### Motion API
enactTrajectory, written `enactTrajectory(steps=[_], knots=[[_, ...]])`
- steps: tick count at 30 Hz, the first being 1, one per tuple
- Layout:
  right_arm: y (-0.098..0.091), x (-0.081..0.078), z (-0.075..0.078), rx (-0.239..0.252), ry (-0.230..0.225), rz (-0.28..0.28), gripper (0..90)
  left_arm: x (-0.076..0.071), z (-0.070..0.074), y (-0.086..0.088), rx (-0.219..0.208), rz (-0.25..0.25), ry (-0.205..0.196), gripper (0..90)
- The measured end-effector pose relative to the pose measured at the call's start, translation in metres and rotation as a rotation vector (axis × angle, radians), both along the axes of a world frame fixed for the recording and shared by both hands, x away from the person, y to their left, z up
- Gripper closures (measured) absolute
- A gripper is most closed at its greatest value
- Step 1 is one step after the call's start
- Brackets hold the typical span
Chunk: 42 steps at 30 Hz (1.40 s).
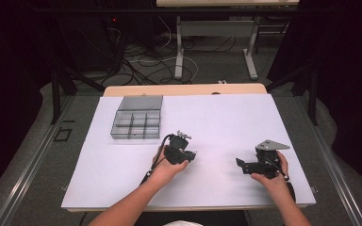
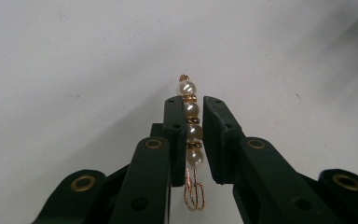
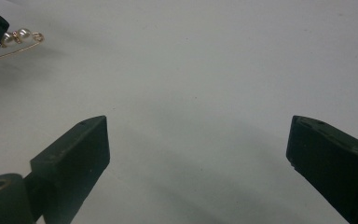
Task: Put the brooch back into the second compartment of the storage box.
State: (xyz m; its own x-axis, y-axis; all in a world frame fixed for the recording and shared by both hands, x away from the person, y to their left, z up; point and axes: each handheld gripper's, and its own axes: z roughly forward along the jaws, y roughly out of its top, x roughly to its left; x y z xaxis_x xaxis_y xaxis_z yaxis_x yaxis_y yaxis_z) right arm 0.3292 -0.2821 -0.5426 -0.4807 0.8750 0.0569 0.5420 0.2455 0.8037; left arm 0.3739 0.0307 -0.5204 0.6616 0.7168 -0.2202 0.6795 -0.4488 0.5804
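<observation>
A short string of white pearls on thin gold wire (image 2: pixel 191 130) sits between the two black jaws of my left gripper (image 2: pixel 192 105), which is shut on it. One pearl and a wire loop stick out past the fingertips, and a wire hook hangs below. In the high view my left gripper (image 1: pixel 192 154) hovers at mid-table, pointing right. My right gripper (image 1: pixel 241 165) is to its right and points left toward it, apart from it. In the right gripper view its jaws (image 3: pixel 198 135) stand wide open with nothing between them, and the pearl piece (image 3: pixel 21 35) shows at the far upper left.
A clear plastic compartment box (image 1: pixel 136 117) with its lid open stands at the back left of the white sheet (image 1: pixel 226 117) that covers the table. Cables and table legs lie on the floor beyond the far edge.
</observation>
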Motion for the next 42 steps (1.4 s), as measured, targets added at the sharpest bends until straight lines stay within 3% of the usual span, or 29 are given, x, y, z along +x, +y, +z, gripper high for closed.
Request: enactTrajectory(steps=[7, 10, 21, 31, 33, 42], knots=[[0.000, 0.000, 0.000, 0.002, -0.001, -0.001, 5.7, 0.002, 0.001, 0.005, 0.004, 0.022, -0.049, 79.9], [0.000, 0.000, 0.000, 0.001, 0.000, -0.005, 5.7, 0.003, 0.002, 0.006, -0.010, 0.039, -0.055, 79.9], [-0.002, -0.001, 0.000, 0.008, 0.004, -0.010, 5.6, 0.009, 0.006, 0.017, 0.003, 0.044, -0.062, 80.0], [-0.004, -0.002, 0.000, 0.003, -0.012, -0.015, 5.7, 0.015, 0.012, 0.031, -0.016, 0.056, -0.074, 80.0], [-0.004, -0.003, 0.001, 0.002, -0.008, -0.023, 5.7, 0.017, 0.013, 0.034, -0.028, 0.064, -0.060, 80.0], [-0.005, -0.005, 0.002, -0.001, -0.028, -0.029, 6.1, 0.023, 0.021, 0.051, -0.044, 0.093, -0.090, 80.1]])
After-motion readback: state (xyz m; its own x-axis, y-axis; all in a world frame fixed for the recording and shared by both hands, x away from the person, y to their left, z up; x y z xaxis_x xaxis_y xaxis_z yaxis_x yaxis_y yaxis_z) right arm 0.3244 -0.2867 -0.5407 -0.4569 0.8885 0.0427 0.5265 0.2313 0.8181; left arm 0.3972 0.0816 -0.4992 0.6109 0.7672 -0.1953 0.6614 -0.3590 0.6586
